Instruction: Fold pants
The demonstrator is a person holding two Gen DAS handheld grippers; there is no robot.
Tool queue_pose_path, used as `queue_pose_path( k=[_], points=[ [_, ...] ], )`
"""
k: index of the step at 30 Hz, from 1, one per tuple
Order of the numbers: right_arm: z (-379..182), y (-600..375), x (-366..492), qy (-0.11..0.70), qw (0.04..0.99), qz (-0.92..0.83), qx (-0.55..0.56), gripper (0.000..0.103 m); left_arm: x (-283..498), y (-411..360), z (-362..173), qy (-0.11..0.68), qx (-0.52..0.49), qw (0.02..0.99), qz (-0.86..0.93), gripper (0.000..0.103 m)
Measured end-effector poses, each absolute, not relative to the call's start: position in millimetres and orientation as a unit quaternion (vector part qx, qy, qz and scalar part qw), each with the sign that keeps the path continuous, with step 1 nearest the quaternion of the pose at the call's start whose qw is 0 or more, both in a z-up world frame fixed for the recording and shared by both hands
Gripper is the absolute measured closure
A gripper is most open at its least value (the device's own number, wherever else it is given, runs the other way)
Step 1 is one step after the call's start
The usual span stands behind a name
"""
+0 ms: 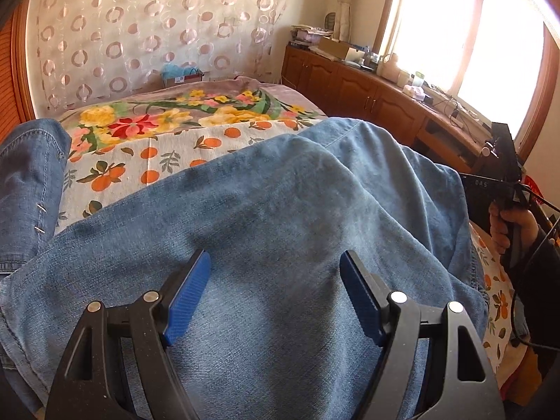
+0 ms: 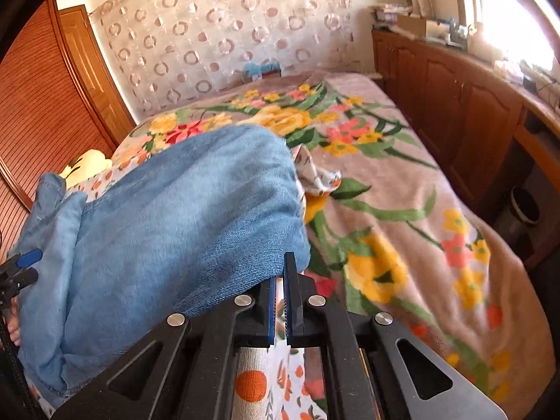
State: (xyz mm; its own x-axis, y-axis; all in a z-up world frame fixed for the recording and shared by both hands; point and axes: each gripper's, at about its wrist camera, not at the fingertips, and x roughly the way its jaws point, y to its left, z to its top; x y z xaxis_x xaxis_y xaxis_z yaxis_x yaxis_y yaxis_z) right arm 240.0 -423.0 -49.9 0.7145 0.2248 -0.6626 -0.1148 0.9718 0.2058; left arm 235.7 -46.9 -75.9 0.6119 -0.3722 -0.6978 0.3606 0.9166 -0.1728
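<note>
The jeans (image 1: 280, 217) run off the bottom and left edges of the left view, hiding most of the bed (image 1: 175, 154) beneath. In the right view, the blanket (image 2: 402, 217) smears into blur lower right. The clutter on the worktop (image 1: 392, 87) washes out in window glare, too small to name.

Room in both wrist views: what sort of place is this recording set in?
Most likely a home bedroom: a bed under a floral blanket, wooden cabinets along the window wall, and a patterned curtain behind the bed.
</note>
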Motion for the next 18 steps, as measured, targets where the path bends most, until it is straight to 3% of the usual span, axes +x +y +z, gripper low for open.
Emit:
queue_pose_path(
  k=[10,18],
  points=[
    [-15,-450,158,0.282,0.955,0.046,0.08,0.101,235,-38,-74,0.38,-0.027,0.902,-0.201,0.026],
    [-48,-467,136,0.333,0.938,0.017,0.09,0.101,237,-39,-74,0.382,-0.019,0.902,-0.199,0.026]
  ],
)
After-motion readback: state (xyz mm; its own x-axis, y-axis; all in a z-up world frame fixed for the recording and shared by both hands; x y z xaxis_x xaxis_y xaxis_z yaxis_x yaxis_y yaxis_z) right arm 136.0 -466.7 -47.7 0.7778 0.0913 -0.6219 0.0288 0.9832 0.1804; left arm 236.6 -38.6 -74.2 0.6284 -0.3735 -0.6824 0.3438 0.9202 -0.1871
